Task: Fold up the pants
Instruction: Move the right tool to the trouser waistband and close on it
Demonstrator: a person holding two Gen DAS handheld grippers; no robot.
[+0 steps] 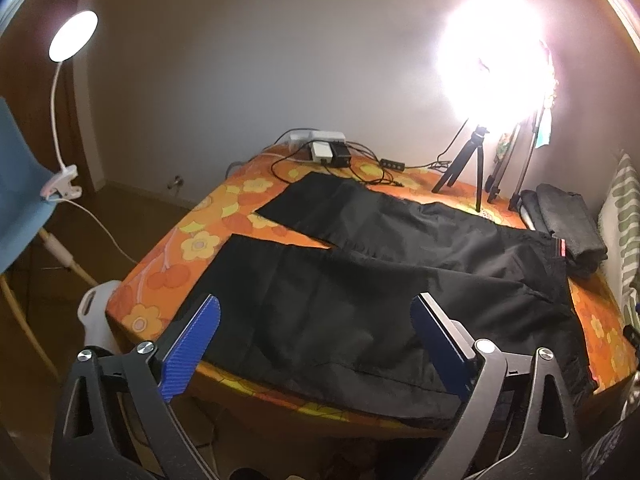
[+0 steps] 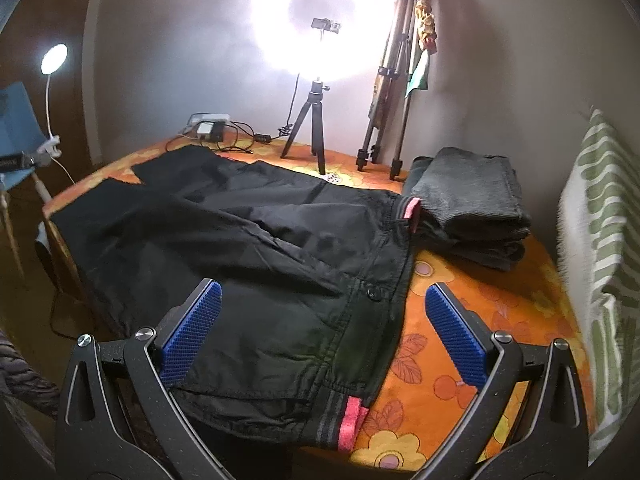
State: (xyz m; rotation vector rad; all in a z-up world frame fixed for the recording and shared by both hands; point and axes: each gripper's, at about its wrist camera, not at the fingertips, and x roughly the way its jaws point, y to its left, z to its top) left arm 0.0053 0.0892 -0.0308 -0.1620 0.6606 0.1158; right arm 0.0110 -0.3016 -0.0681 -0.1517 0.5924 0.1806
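Black pants lie spread flat on an orange flowered table cover, legs toward the far left, waistband with red tabs at the right. My left gripper hovers open above the near leg, nothing between its blue pads. In the right wrist view the same pants fill the middle, and the waistband with a red tab runs down to the near edge. My right gripper stands open over the waistband's near corner, pads apart from the cloth.
A stack of folded grey clothes sits at the right beside the waistband. A ring light on a small tripod, a taller folded tripod, a power strip with cables stand at the back. A clip lamp and a blue chair are left; a green striped cushion is right.
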